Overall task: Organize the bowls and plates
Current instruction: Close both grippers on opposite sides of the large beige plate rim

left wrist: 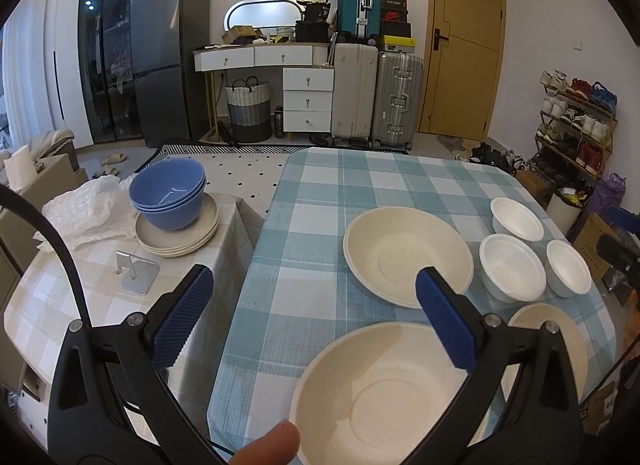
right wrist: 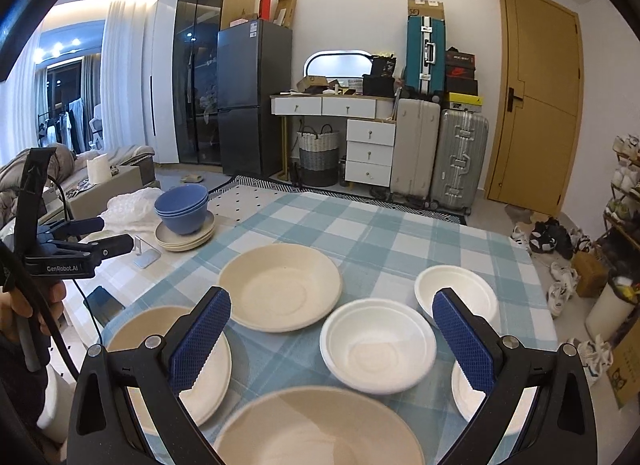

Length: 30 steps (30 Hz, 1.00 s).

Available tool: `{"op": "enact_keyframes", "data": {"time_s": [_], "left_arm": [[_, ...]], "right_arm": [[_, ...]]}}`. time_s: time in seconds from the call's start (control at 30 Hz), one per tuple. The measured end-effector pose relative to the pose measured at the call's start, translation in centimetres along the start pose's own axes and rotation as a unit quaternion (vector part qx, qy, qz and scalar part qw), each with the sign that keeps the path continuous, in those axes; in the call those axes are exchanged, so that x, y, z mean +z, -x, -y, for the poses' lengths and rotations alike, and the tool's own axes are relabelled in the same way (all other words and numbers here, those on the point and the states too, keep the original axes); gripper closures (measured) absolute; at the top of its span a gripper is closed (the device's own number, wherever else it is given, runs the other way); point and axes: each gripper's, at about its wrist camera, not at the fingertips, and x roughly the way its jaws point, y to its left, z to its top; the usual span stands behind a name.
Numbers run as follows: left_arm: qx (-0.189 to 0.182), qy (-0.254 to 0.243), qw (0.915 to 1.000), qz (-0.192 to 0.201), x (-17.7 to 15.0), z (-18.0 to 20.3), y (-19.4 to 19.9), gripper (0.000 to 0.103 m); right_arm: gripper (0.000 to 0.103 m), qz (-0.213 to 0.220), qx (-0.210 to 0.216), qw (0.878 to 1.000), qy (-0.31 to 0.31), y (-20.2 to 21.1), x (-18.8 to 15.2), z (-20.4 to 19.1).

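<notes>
I hold both grippers, left [left wrist: 310, 297] and right [right wrist: 332, 321], wide and empty above 3 cream round paper plates [right wrist: 280, 287].

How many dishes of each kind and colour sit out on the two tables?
Cream paper plates on the blue checked cloth: 3
Small white foam bowls: 3
Blue plastic bowls, stacked: 3
Beige plates under the blue stack: about 3
Total: about 12

The cream plates [right wrist: 280, 293] looked matt and fibrous; the white bowls [right wrist: 378, 345] foam-smooth; the checked tablecloth [right wrist: 380, 241] woven.
</notes>
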Motion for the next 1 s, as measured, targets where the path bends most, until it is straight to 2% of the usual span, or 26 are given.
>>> {"op": "enact_keyframes", "data": {"time_s": [0.23,0.33,0.43,0.53,0.8,0.9,1.0], "left_arm": [[0.005,-0.001,0.9998,-0.019,1.5,0.1,-1.8,0.002],[-0.011,0.015,0.9989,-0.042,1.9,-0.3,-3.3,0.002],[0.003,0.014,0.9984,-0.054,2.1,-0.7,-4.8,0.002],[0.002,0.016,0.9974,-0.071,2.3,-0.9,-6.6,0.002],[0.000,0.011,0.9939,-0.110,3.1,-0.6,-11.3,0.002],[-0.014,0.024,0.9916,-0.126,3.1,-0.7,-12.9,0.002],[-0.006,0.031,0.9899,-0.138,3.1,-0.7,-14.5,0.002]], "right_arm": [[0.000,-0.036,0.026,0.999,0.012,-4.3,2.4,0.1],[0.000,-0.053,0.028,0.998,0.025,-6.1,3.1,-0.2],[0.000,-0.070,0.033,0.996,0.032,-7.7,3.6,-0.4],[0.000,-0.085,0.038,0.995,0.039,-9.2,4.0,-0.6],[0.000,-0.138,0.039,0.989,0.037,-14.5,4.2,-0.3],[0.000,-0.154,0.038,0.987,0.037,-16.3,4.0,0.1],[0.000,-0.172,0.035,0.984,0.038,-18.1,3.7,0.5]]}}
